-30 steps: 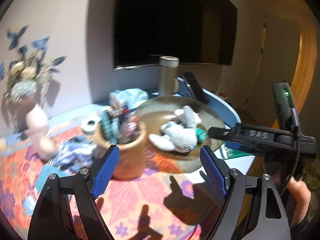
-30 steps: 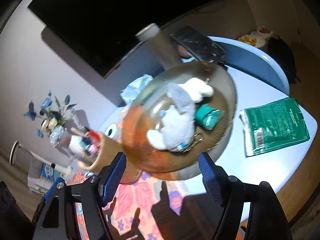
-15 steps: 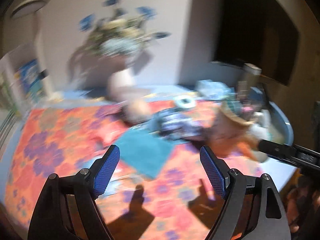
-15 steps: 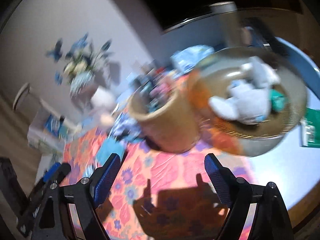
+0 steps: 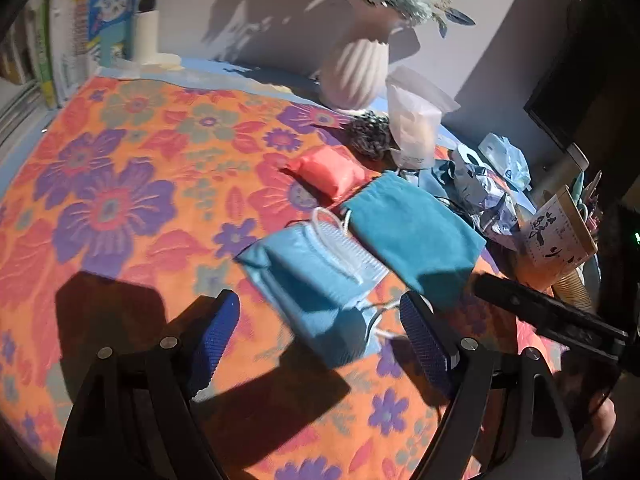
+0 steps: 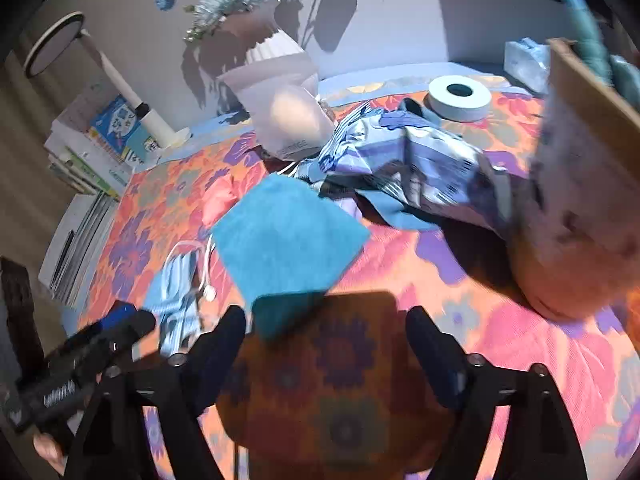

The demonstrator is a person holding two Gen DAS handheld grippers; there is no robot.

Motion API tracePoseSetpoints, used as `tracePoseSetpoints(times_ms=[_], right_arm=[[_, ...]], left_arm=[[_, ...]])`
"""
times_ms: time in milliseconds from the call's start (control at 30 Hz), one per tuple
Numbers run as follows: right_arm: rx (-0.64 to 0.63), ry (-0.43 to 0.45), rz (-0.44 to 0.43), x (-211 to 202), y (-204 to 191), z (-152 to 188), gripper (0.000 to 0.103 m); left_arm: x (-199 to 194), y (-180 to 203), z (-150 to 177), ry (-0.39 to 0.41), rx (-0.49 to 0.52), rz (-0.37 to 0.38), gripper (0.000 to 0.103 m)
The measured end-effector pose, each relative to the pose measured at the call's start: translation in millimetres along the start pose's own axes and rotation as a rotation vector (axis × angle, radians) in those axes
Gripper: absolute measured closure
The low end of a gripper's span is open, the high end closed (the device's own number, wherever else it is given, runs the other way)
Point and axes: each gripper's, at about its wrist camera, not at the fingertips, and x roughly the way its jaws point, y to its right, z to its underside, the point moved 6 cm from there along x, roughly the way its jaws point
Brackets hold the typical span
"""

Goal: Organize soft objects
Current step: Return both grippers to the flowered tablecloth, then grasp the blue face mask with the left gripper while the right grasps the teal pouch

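Since a second ago both views have been swung leftward, away from the round tray with the plush toy, which is gone from sight, and are now turned on the flowered orange cloth (image 5: pixel 120 184). The left gripper (image 5: pixel 320 332) is held with its jaws wide apart and nothing between them, just above the near edge of a light blue face mask (image 5: pixel 308 276). The right gripper (image 6: pixel 326 352) is likewise spread and empty, with the near corner of one teal cloth (image 6: pixel 288 236) lying just beyond its fingers. Counted on the cloth are one face mask, one teal cloth touching its right side, one red pouch (image 5: pixel 330 170) just beyond them, one crumpled blue-and-white striped fabric (image 6: pixel 416 168) to the right, one clear plastic bag (image 5: pixel 414 128) further back, one white tape roll (image 6: pixel 460 98) and one white ribbed vase (image 5: pixel 354 70) of flowers at the far wall. A tan holder (image 6: pixel 580 208) is seen at the right, blurred.
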Motion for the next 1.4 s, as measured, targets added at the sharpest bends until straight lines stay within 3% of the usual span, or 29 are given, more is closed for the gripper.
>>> tracePoseSetpoints(times_ms=[167,267,333,400,433,467,567,600,700,800,1000,1067,1133,1167,1200,1233,1267,1333,1367,1400], right_arm=[[0.051,0.014,0.0,20,6,-17,0.029],[0.033,0.024,0.007,26,0,-25,0.03],[0.01,0.023,0.011,31,-7,-27,0.043],[-0.007,0.026,0.027,32,-10,-27,0.054],[-0.013,0.032,0.035,32,-11,-27,0.059],[-0.02,0.039,0.033,30,-12,-26,0.071],[-0.029,0.08,-0.032,17,-18,-20,0.088],[-0.042,0.091,-0.049,12,-20,-18,0.092],[-0.095,0.115,-0.111,-11,-34,-5,0.093],[-0.168,0.123,-0.08,-31,-45,15,0.093],[-0.197,0.119,-0.048,-60,-39,49,0.093],[-0.222,0.081,-0.014,-59,-31,61,0.092],[-0.248,0.038,0.051,-52,-23,70,0.086],[-0.247,0.024,0.088,-50,-17,73,0.074],[-0.239,0.012,0.118,-48,-10,73,0.053],[-0.221,0.014,0.131,-49,-3,71,0.043],[-0.203,0.03,0.126,-52,1,67,0.032],[-0.167,0.058,0.065,-57,5,56,0.011],[-0.153,0.046,0.025,-53,5,49,0.0],[-0.151,0.03,0.012,-47,4,44,0.0]], left_arm=[[28,-3,-5,-0.031,-0.023,0.015,0.022],[28,-5,-5,-0.009,-0.015,0.014,0.024],[28,-4,-5,-0.003,-0.005,0.003,0.027],[29,-4,-5,0.005,0.02,-0.041,0.04],[29,-3,-5,0.01,0.045,-0.073,0.053],[28,-3,-5,0.012,0.063,-0.092,0.065],[26,-3,-3,0.035,0.083,-0.116,0.08],[25,-5,-4,0.037,0.077,-0.113,0.08],[25,-11,-6,0.041,0.041,-0.081,0.08],[23,-14,-6,0.045,0.009,-0.034,0.08],[16,-15,-6,0.073,-0.026,0.056,0.079],[16,-18,-6,0.073,-0.038,0.059,0.071],[14,-19,-5,0.08,-0.044,0.057,0.069],[13,-19,-5,0.081,-0.041,0.06,0.066],[11,-18,-4,0.076,-0.034,0.058,0.062],[11,-19,-3,0.068,-0.03,0.046,0.054],[11,-21,-2,0.059,-0.029,0.026,0.034],[7,-26,-3,0.071,-0.05,0.002,0.015],[5,-28,-4,0.083,-0.066,0.012,0.015],[4,-28,-5,0.078,-0.082,0.036,0.015]])
